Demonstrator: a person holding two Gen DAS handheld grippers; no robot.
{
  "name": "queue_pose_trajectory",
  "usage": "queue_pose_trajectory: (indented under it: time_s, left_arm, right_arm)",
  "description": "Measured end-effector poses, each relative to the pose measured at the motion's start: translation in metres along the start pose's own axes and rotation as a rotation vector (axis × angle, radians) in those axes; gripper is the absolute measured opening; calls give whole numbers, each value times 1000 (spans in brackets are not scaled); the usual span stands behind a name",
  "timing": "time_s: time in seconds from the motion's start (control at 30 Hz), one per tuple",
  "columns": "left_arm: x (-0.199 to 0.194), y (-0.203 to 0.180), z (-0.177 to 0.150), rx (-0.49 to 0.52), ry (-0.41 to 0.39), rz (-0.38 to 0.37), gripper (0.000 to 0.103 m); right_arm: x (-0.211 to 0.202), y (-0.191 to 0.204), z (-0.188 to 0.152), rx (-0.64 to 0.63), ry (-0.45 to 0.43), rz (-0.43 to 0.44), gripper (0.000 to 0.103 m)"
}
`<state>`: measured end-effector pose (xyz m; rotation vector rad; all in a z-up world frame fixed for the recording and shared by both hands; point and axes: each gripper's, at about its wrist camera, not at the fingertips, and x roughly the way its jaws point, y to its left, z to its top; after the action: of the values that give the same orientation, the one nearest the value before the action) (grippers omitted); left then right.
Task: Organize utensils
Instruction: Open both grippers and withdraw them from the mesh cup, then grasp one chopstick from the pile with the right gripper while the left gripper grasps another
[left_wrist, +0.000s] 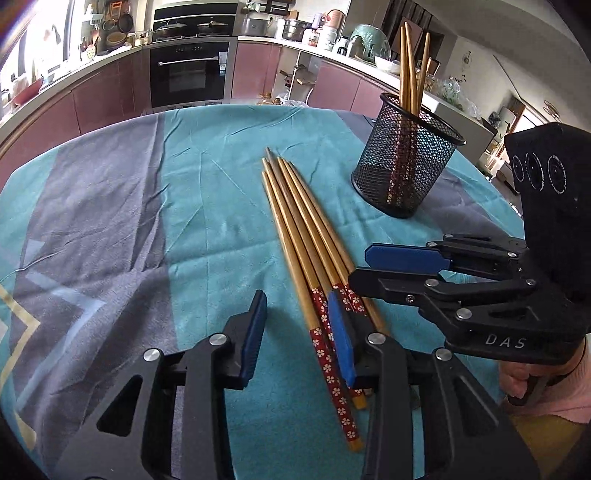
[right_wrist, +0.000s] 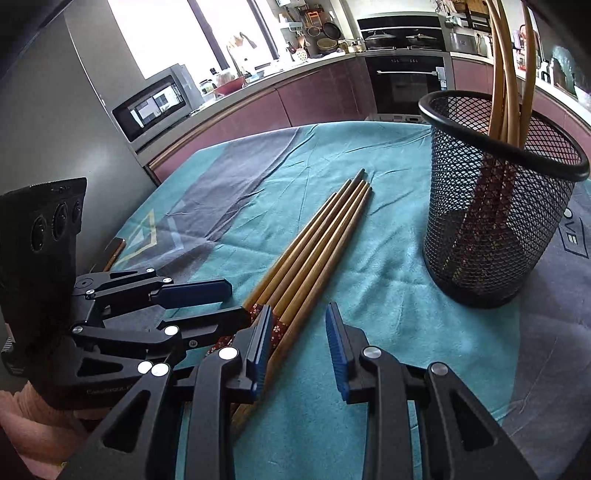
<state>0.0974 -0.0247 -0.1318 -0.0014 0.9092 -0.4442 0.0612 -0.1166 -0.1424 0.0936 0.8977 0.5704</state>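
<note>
Several wooden chopsticks (left_wrist: 295, 229) with red flowered ends lie side by side on the teal and grey cloth (left_wrist: 147, 221). A black mesh cup (left_wrist: 402, 173) stands to their far right and holds three more chopsticks (left_wrist: 408, 66) upright. My left gripper (left_wrist: 297, 339) is low over the red ends with its jaws apart; one chopstick lies between them near the right pad (left_wrist: 341, 339), unpressed. My right gripper (right_wrist: 299, 349) is open too, its left pad (right_wrist: 260, 347) over the same bundle (right_wrist: 317, 243). The mesh cup (right_wrist: 495, 221) stands to its right. Each gripper shows in the other's view (left_wrist: 358, 267), (right_wrist: 240, 302).
The cloth-covered table (right_wrist: 369, 273) ends at a kitchen counter with an oven (left_wrist: 192, 74) behind. A microwave (right_wrist: 155, 103) and a tall grey appliance (right_wrist: 74, 110) stand at the left. A hand in a pink sleeve (left_wrist: 546, 387) holds the right gripper.
</note>
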Motion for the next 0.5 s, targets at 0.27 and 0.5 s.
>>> queue_pose_trajectory:
  time_s: [0.27,0.5]
  left_arm:
    - [3,1,2,-15,-3,-21,27]
    - [4,3,3,-25,1,-49,17]
  right_arm:
    - [1,-1,-2,-8,5,-29,26]
    - [1,-2,-1,-4,9,-44,22]
